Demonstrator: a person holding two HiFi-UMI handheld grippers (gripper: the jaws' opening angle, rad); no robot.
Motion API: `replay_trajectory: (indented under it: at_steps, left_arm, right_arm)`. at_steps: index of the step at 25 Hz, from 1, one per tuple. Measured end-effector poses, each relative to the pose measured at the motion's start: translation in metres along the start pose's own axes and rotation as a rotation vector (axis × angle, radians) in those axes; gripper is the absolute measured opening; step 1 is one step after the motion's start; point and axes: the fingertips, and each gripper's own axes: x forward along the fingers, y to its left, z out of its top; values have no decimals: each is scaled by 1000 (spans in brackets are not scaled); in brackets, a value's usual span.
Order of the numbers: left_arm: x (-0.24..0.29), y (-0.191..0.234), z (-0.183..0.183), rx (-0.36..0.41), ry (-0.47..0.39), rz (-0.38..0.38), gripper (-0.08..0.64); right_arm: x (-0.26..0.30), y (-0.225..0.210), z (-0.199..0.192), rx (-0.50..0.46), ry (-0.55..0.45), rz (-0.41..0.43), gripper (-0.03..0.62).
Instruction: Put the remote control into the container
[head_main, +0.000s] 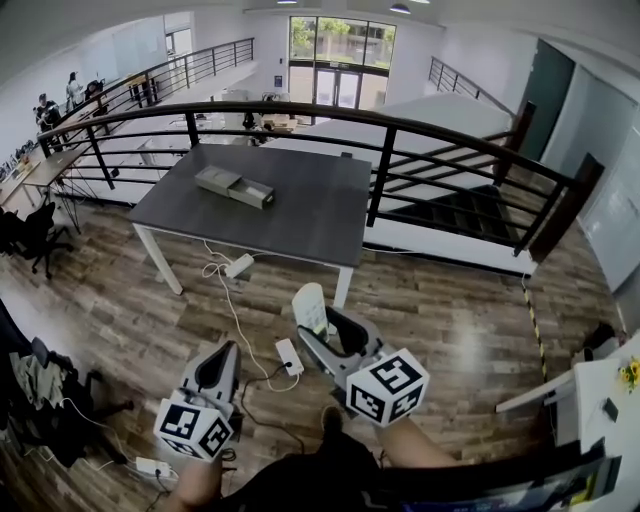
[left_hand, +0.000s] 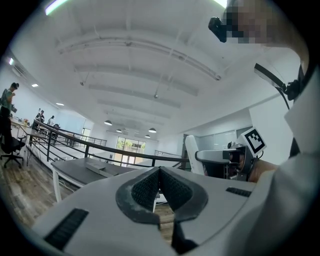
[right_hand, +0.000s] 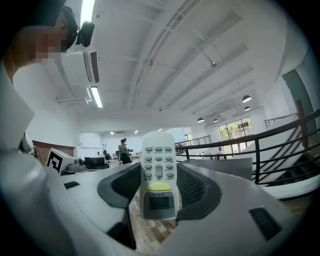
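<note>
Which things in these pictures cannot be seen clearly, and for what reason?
- Inside of the container: head view, too far and small; left gripper view shows only its side wall.
- Button labels on the remote control: right gripper view, too small to read.
- Remote control's back: faces away in the right gripper view, where the right gripper clamps it.

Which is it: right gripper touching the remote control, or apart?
Touching. The right gripper view shows the right gripper with its jaws pressed against both sides of the remote control.
</note>
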Motion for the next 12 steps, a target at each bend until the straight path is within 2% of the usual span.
replay_trajectory:
  at_steps: [12]
  left_arm:
    - [79,36,19,14,-13,73,5]
  right_arm:
    - [62,-70,24,7,1,64,219]
